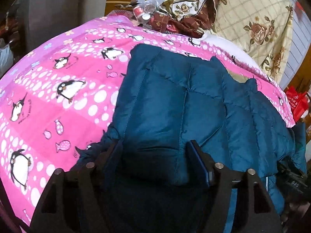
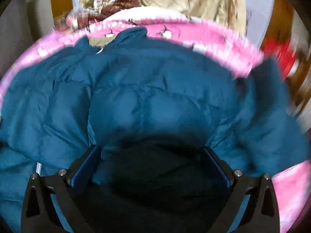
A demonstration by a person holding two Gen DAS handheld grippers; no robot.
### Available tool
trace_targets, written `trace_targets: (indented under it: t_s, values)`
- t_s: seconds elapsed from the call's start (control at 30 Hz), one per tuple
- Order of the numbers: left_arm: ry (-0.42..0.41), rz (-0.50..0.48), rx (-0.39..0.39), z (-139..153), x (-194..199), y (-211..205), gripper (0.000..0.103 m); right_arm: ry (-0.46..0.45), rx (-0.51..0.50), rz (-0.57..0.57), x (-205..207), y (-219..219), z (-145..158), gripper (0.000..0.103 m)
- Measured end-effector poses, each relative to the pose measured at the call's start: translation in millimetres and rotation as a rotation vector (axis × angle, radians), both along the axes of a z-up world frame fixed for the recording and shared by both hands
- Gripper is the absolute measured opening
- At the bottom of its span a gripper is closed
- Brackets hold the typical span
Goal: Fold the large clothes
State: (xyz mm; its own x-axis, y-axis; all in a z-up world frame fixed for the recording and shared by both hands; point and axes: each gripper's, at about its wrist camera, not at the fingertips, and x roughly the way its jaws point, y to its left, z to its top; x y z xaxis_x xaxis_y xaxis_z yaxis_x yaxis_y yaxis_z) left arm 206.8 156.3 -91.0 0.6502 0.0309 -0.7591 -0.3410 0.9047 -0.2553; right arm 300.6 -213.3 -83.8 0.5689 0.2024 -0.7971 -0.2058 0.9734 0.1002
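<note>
A teal quilted puffer jacket (image 1: 175, 104) lies on a pink penguin-print bedspread (image 1: 58, 97). My left gripper (image 1: 155, 149) has its jaws spread wide, with a thick fold of the jacket bulging between the fingers. The jacket also fills the right wrist view (image 2: 145, 97), which is blurred. My right gripper (image 2: 151, 155) also stands wide, with padded jacket fabric between its blue-padded fingers (image 2: 85, 165). A zipper (image 2: 38, 168) shows at the lower left there. Whether either gripper pinches the fabric is hidden.
At the bed's far end lie a floral beige quilt (image 1: 252, 25), brown patterned bedding (image 1: 186, 19) and small packaged items (image 1: 143, 11). A red bag (image 1: 297, 103) sits off the right edge. A grey cabinet (image 1: 52, 9) stands at the left.
</note>
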Motion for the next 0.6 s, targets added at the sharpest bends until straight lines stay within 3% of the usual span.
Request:
trace_targets:
  t_s: [0.27, 0.37, 0.4, 0.47, 0.5, 0.6]
  values:
    - [-0.026, 0.024, -0.011, 7.7, -6.3, 0.3, 0.048, -0.014, -0.055, -0.002, -6.2, 7.3, 9.2, 0.102]
    - [-0.056, 0.033, 0.032, 15.1, -8.9, -5.2, 0.048, -0.152, 0.012, -0.084, -15.6, -8.8, 35.2, 0.103]
    - [-0.049, 0.026, 0.051, 14.5, -6.8, -7.7, 0.048, -0.121, 0.022, -0.088, -11.1, -10.2, 32.6, 0.103]
    - [-0.008, 0.011, 0.056, 7.1, -0.2, -10.2, 0.048, 0.054, -0.024, -0.059, 5.7, -8.1, 8.8, 0.103]
    - [-0.003, 0.006, 0.058, 6.0, 0.7, -10.7, 0.048, 0.07, -0.024, -0.037, 6.4, -9.6, 6.6, 0.103]
    - [-0.008, 0.007, 0.056, 7.8, -0.9, -9.7, 0.048, -0.054, -0.014, -0.096, -7.7, -34.2, 37.4, 0.102]
